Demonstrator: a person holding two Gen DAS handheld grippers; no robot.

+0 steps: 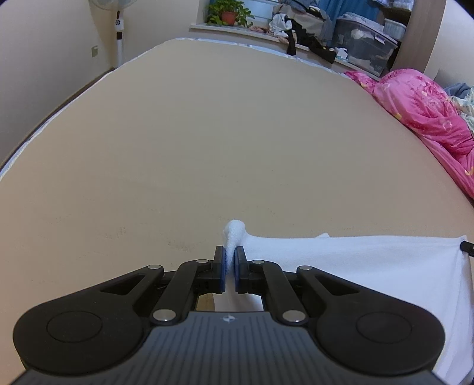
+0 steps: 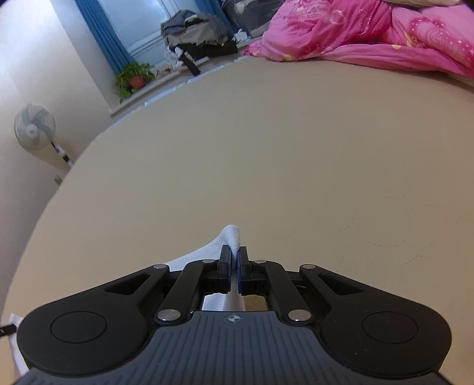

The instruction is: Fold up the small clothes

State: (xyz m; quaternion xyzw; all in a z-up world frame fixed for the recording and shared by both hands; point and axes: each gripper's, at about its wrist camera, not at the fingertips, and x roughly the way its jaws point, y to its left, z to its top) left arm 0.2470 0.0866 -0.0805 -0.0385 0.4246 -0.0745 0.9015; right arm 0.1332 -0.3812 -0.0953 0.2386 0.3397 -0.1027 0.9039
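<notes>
A small white cloth (image 1: 355, 266) lies over the near part of the beige bed (image 1: 207, 142). My left gripper (image 1: 230, 257) is shut on one bunched corner of it, and the cloth stretches away to the right of the jaws. In the right wrist view my right gripper (image 2: 234, 259) is shut on another bunched corner of the white cloth (image 2: 204, 251), which runs off to the left under the gripper body. Most of the cloth is hidden below both grippers.
A pink quilt (image 1: 429, 118) is heaped along the bed's right side and shows in the right wrist view (image 2: 370, 32) at the far end. A sill beyond the bed holds a potted plant (image 1: 226, 13), piled clothes (image 1: 299, 26) and a storage box (image 1: 366, 44). A white fan (image 1: 118, 29) stands at the wall.
</notes>
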